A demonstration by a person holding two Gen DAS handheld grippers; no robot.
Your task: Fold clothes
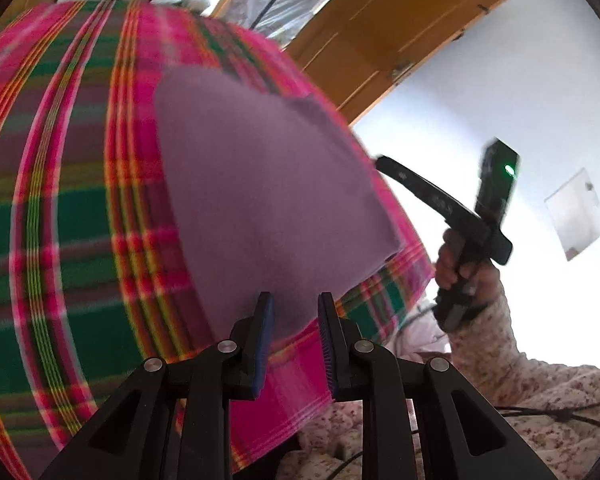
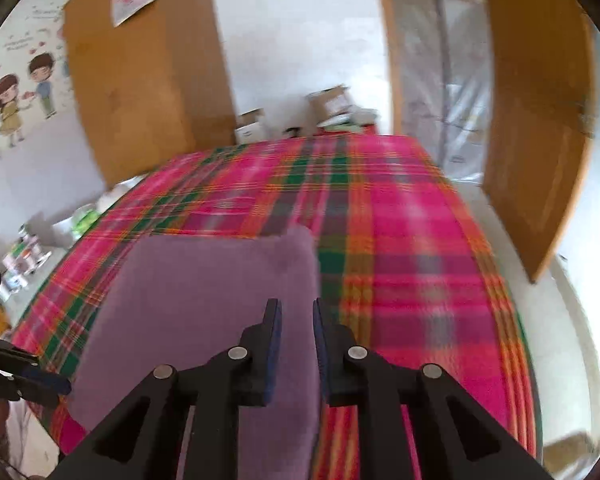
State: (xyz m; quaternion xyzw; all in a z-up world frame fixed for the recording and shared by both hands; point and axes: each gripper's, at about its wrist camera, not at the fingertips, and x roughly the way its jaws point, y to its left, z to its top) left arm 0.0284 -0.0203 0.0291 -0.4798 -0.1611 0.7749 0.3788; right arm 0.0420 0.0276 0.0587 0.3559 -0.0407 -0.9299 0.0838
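A folded purple garment [image 1: 260, 184] lies flat on the pink and green plaid bedspread [image 1: 60, 200]. My left gripper [image 1: 296, 308] hangs open just above the garment's near edge, nothing between its fingers. In the right wrist view the same purple garment [image 2: 204, 292] fills the lower left, and my right gripper [image 2: 296, 312] stands open over its right edge, holding nothing. The right gripper's body [image 1: 476, 216] shows in the left wrist view, held in a hand beyond the bed's corner. Both views are blurred by motion.
The plaid bedspread [image 2: 412, 240] covers a bed that runs toward a wooden door [image 2: 536, 120] and a wooden wardrobe [image 2: 140, 72]. Cardboard boxes [image 2: 332, 100] stand past the far end. Small items [image 2: 32, 252] crowd a surface at the left. A floral sleeve [image 1: 500, 352] reaches in.
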